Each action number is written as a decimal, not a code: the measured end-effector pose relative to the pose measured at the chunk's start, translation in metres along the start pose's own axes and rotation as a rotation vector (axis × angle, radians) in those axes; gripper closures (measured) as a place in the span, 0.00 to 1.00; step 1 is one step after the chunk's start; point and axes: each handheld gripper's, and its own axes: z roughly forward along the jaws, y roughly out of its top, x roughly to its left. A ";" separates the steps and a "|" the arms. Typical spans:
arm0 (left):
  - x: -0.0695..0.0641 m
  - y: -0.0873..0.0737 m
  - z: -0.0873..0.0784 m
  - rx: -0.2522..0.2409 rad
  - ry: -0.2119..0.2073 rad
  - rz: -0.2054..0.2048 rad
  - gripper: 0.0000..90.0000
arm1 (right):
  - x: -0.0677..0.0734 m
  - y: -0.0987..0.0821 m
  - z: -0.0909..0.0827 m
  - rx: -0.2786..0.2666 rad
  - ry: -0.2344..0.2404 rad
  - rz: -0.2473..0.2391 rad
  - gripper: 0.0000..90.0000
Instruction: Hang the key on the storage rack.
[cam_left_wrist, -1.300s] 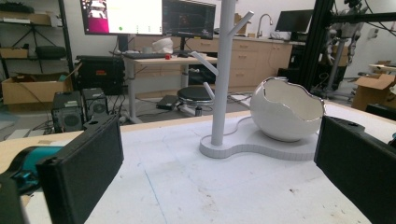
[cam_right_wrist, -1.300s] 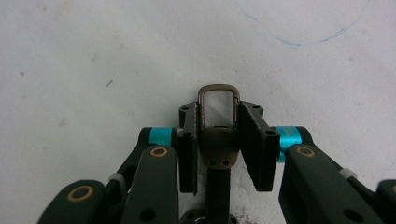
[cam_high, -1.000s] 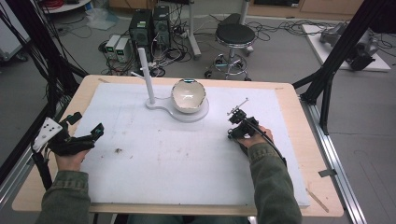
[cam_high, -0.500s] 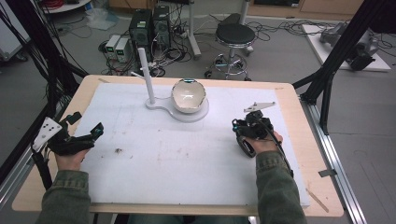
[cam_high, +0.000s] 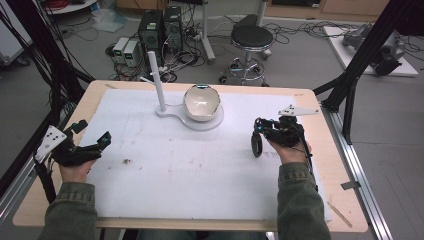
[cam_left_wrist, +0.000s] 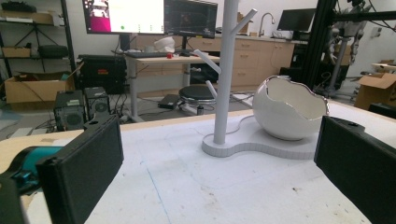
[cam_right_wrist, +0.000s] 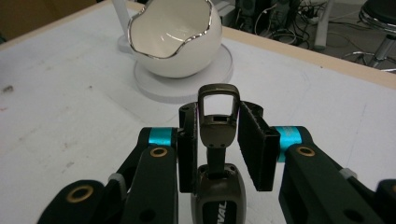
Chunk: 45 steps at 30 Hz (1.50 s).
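Observation:
My right gripper (cam_high: 258, 129) is held above the right side of the table, shut on a dark metal clasp (cam_right_wrist: 217, 133) with a rectangular loop at its top. A dark strap loop (cam_high: 256, 145) hangs beneath the jaws. In the right gripper view my right gripper (cam_right_wrist: 218, 115) points toward a white egg-shaped bowl (cam_right_wrist: 173, 43) with a silver rim. That bowl (cam_high: 201, 103) sits on a white stand base (cam_high: 169, 112) beside a branched post (cam_high: 159, 84). My left gripper (cam_high: 93, 133) rests at the table's left edge, open and holding nothing, facing the post (cam_left_wrist: 227, 74) and bowl (cam_left_wrist: 286, 111).
A white mat (cam_high: 190, 165) covers most of the wooden table (cam_high: 340, 175), and small dark specks (cam_high: 126, 161) lie on its left part. Black frame struts (cam_high: 350, 85) rise by the right far corner. A stool (cam_high: 252, 37) and computer cases (cam_high: 160, 27) stand on the floor beyond.
My right hand has moved right and upward, away from the stand, carrying the dark clasp. The left hand and gripper have stayed put.

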 end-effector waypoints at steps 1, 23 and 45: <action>0.000 0.000 0.000 0.001 0.000 -0.001 0.02 | 0.000 0.001 -0.002 -0.005 0.015 0.005 0.77; 0.001 0.001 -0.001 -0.012 0.000 -0.013 0.02 | 0.037 0.052 -0.002 -0.068 0.056 -0.113 0.77; 0.007 0.000 -0.004 -0.017 0.008 -0.036 0.02 | 0.076 0.113 0.023 -0.164 0.144 -0.147 0.77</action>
